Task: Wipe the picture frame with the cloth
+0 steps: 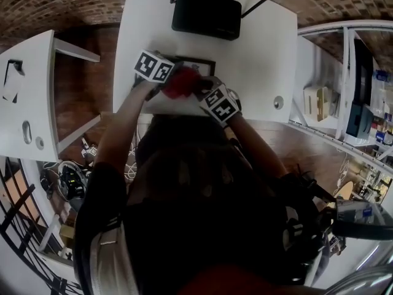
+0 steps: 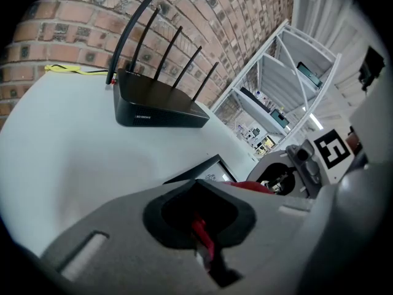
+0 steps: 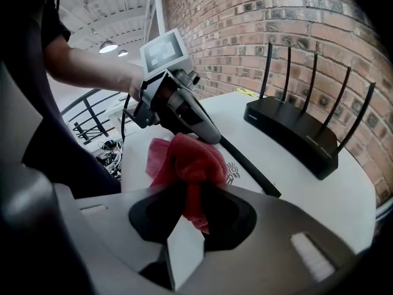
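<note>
Left gripper (image 2: 202, 241): jaws closed, tip at the picture frame's (image 3: 234, 171) edge; I judge it steadies the frame. A red sliver shows at its seam; whether that is cloth I cannot tell.
Right gripper (image 3: 184, 223): clamped on the bunched red cloth (image 3: 186, 160), wad held over the frame for wiping.
Picture frame: flat on the white table (image 1: 258, 60), near my edge; thin black border, pale print inside.

White table (image 1: 264, 48) bare to the left and right of the picture frame (image 1: 198, 62), which lies at the near edge's middle. A black router (image 1: 206, 15) with raised antennas (image 2: 131, 39) blocks the far edge's middle.
</note>
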Motion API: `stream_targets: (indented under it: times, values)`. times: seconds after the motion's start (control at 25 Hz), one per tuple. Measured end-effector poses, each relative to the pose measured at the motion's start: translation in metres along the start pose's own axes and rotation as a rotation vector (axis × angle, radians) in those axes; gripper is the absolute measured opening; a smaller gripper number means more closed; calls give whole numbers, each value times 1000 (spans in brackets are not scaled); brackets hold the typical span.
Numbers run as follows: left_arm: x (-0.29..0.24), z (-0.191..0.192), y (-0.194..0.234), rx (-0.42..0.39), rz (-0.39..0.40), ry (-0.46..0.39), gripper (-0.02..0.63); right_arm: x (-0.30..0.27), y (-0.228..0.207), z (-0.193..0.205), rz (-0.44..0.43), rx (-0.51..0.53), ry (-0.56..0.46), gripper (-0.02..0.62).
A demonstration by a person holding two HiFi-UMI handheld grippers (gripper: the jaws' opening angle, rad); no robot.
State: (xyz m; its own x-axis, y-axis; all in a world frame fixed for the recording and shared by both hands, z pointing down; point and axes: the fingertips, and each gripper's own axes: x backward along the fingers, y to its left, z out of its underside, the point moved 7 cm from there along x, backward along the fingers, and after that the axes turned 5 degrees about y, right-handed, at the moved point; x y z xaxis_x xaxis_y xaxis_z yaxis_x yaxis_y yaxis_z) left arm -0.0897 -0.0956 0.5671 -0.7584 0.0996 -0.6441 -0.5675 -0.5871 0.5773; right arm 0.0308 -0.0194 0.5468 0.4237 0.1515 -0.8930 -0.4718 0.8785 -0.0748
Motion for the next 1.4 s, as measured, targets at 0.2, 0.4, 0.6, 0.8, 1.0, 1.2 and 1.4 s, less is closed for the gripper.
stream_targets:
  times: [0.2,0.4,0.6,0.8,1.0,1.2,1.4]
  values:
    - [2,1,1,-4,-2,3,2,5,-3,8,36,-24,11,81]
    - [2,2,1,-9,-10,1,2,11,-8,19,68,-50,14,81]
    - [1,1,2,-10,-11,1,2,18,-15,31,92,-85,6,82]
    - [2,2,1,-10,-12,0,2,22,-17,37,97,-103,1,81]
    - [2,1,2,5,-12,-3,2,27,-21,42,102,-125,-16,81]
    - [1,1,3,27,-6,-9,0,33,-28,55,120,-159,-19,81]
    - [1,1,4,35,-6,-12,2,41,-34,69,125,-206,-16,81]
